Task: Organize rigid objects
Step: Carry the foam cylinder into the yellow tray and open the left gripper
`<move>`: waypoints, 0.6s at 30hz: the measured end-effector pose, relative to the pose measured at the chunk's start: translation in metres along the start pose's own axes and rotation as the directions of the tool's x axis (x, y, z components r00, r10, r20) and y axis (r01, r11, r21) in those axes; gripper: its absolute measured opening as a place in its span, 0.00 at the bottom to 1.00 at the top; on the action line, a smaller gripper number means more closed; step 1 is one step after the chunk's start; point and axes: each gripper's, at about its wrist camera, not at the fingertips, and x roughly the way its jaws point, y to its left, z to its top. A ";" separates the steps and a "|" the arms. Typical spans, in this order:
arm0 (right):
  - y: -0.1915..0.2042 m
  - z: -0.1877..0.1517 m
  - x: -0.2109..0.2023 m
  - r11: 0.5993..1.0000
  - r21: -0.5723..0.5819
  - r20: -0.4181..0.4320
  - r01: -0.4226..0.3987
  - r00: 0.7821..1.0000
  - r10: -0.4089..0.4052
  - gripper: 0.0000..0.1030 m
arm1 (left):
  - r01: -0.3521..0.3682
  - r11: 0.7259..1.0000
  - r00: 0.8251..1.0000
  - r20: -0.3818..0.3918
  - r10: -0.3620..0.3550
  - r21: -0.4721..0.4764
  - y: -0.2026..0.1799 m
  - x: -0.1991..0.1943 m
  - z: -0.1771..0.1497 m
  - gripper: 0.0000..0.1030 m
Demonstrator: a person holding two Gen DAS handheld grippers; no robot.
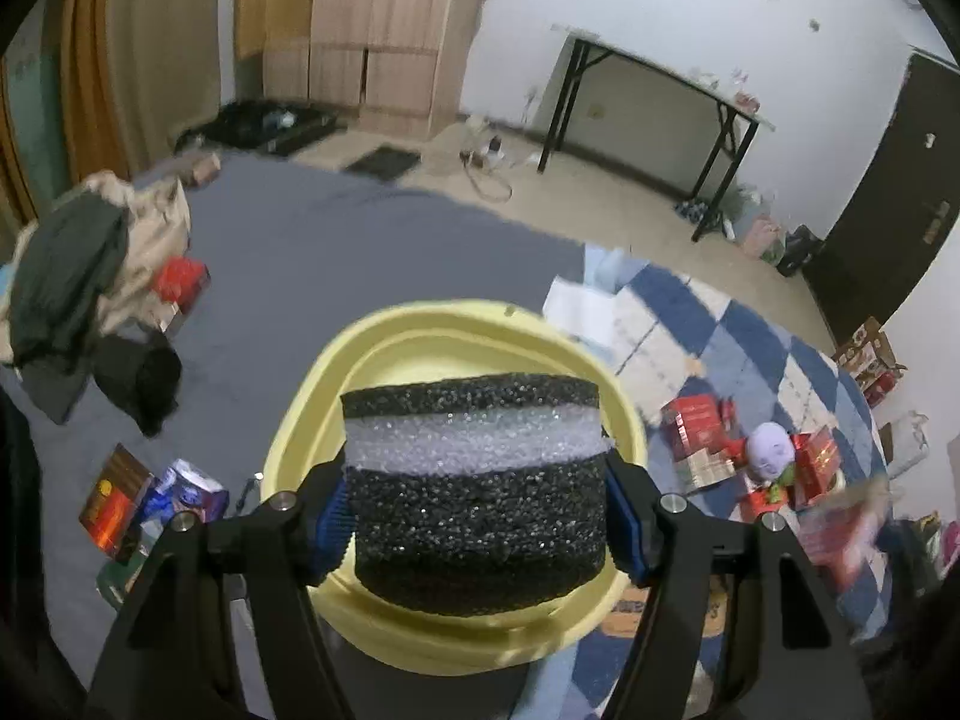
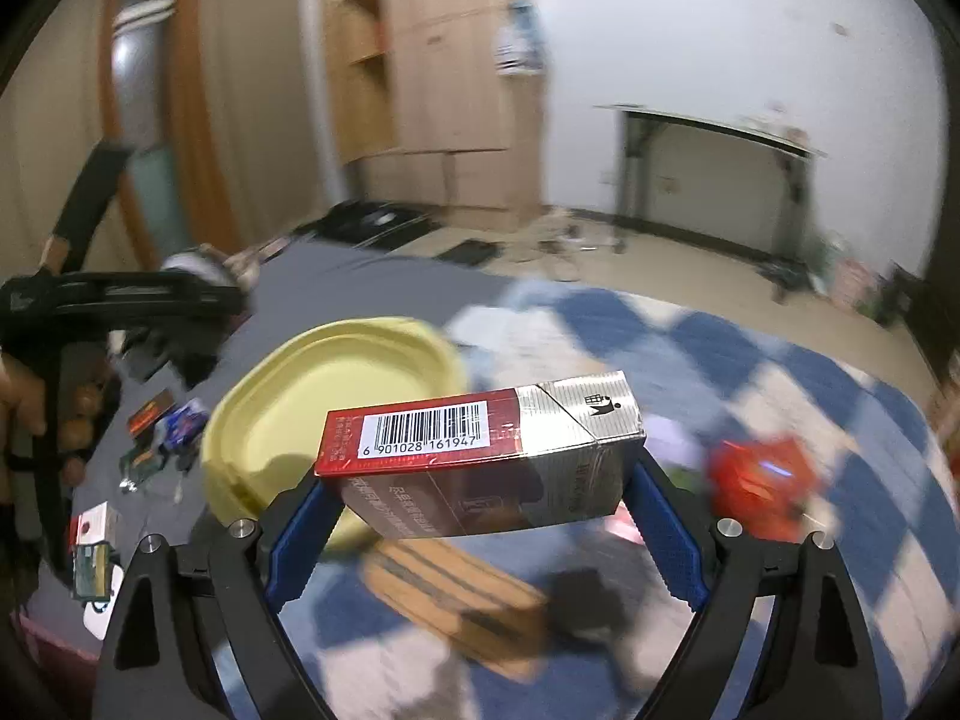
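Note:
My left gripper (image 1: 477, 519) is shut on a black foam block (image 1: 474, 516) with a white layer, held above a yellow basin (image 1: 312, 426) on the bed. Blue pads press both its sides. In the right wrist view my right gripper (image 2: 480, 492) is shut on a red and silver cigarette box (image 2: 480, 450) with a barcode on top, carried just right of the yellow basin (image 2: 288, 408). The left gripper's black frame (image 2: 120, 300) and a hand show at the far left of that view.
A grey sheet (image 1: 336, 240) and a blue-and-white checked blanket (image 1: 708, 330) cover the bed. Clothes (image 1: 78, 276) lie at left, small boxes (image 1: 120, 498) at lower left, red boxes and a purple toy (image 1: 768, 450) at right. A black-legged table (image 1: 660, 96) and wooden wardrobe (image 1: 372, 30) stand behind.

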 end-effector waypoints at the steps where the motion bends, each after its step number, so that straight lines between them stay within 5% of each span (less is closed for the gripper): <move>1: 0.013 0.004 0.015 0.999 -0.020 -0.016 -0.031 0.999 0.031 0.88 | -0.001 1.000 1.000 -0.010 0.001 0.000 0.006 0.007 0.000 0.67; 4: 0.056 0.011 0.066 0.991 -0.094 -0.082 -0.100 0.992 0.092 0.88 | -0.055 0.998 0.998 -0.035 0.055 0.019 0.024 0.028 -0.001 0.67; 7: 0.078 0.012 0.104 0.977 -0.170 -0.144 -0.131 0.984 0.107 0.88 | -0.025 0.998 0.997 -0.075 0.020 -0.065 0.049 0.051 -0.008 0.67; 11: 0.088 0.017 0.161 0.959 -0.247 -0.218 -0.138 0.972 0.083 0.88 | -0.021 0.999 0.989 -0.145 0.014 -0.045 0.054 0.087 -0.012 0.67; 18: 0.097 0.014 0.203 0.948 -0.279 -0.284 -0.156 0.956 0.073 0.88 | -0.031 0.999 0.973 -0.229 0.029 -0.008 0.045 0.113 -0.028 0.67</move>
